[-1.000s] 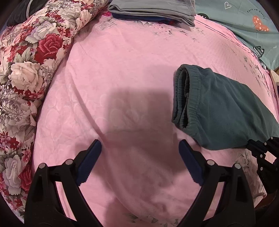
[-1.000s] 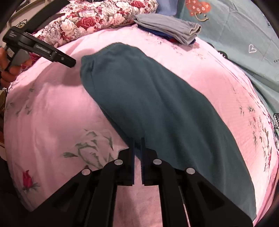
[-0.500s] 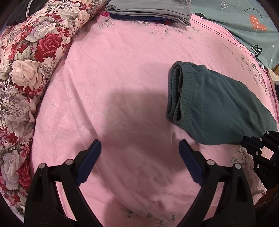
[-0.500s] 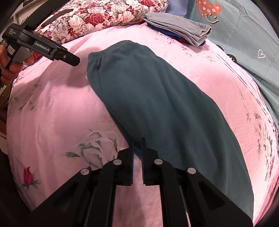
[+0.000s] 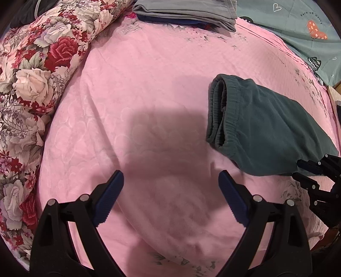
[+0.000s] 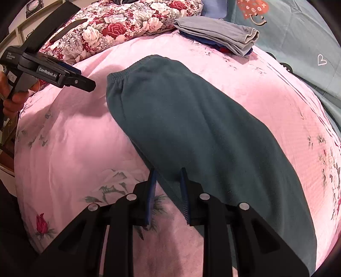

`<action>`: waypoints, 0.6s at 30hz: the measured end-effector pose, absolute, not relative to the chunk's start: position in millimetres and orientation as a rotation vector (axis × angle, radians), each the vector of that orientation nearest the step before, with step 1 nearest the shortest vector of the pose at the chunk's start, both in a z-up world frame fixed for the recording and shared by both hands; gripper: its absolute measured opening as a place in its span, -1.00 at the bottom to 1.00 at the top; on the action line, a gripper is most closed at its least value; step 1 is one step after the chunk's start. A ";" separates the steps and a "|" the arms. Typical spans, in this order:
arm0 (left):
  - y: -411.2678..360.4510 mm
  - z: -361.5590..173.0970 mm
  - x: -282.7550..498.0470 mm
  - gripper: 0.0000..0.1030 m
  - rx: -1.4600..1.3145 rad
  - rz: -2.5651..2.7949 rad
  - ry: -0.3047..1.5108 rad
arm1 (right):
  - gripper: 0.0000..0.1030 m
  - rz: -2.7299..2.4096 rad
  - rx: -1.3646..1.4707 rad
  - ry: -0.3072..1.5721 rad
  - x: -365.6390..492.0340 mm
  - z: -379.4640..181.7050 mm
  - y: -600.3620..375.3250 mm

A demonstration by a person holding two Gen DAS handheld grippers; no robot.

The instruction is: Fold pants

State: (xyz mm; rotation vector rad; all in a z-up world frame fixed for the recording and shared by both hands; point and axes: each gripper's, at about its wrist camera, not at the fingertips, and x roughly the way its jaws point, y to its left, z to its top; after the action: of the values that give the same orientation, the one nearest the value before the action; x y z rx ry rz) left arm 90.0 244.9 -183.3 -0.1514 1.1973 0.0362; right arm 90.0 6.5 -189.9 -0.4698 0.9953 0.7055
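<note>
Dark teal pants (image 6: 202, 132) lie folded lengthwise on the pink bedspread (image 6: 64, 138), waistband toward the left gripper. In the left wrist view the pants (image 5: 266, 127) lie at the right, waistband open-ended. My left gripper (image 5: 170, 183) is wide open and empty, hovering over bare bedspread left of the waistband; it also shows in the right wrist view (image 6: 64, 76). My right gripper (image 6: 167, 176) is part open, its jaws straddling the near edge of the pants. It shows at the right edge of the left wrist view (image 5: 307, 170).
A floral quilt (image 5: 32, 85) lies bunched along the left side. A stack of folded grey and blue clothes (image 5: 187, 12) sits at the far end of the bed. A teal printed sheet (image 5: 298, 27) covers the far right.
My right gripper has opened from shut, letting go of the pants edge, which now lies between its jaws. The left gripper stayed open with only a small shift.
</note>
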 end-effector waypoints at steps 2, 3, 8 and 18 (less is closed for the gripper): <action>244.6 -183.2 89.9 0.78 -0.150 0.035 1.197 | -0.80 0.701 -0.462 1.001 92.0 -191.1 5.4; 244.2 -183.1 90.1 0.78 -0.149 0.034 1.197 | -0.82 0.695 -0.464 1.002 93.0 -191.5 4.8; 242.0 -183.6 90.0 0.78 -0.150 0.026 1.201 | -0.94 0.685 -0.463 1.003 94.9 -192.1 5.6; 243.0 -173.1 94.7 0.78 -0.153 0.016 1.177 | -0.98 0.701 -0.412 1.003 82.6 -188.7 17.2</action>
State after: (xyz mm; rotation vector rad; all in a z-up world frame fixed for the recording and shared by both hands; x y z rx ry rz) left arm 94.7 243.0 -173.1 -0.1527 1.1771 0.0163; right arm 82.6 17.2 -188.7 -0.4123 1.0034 0.7013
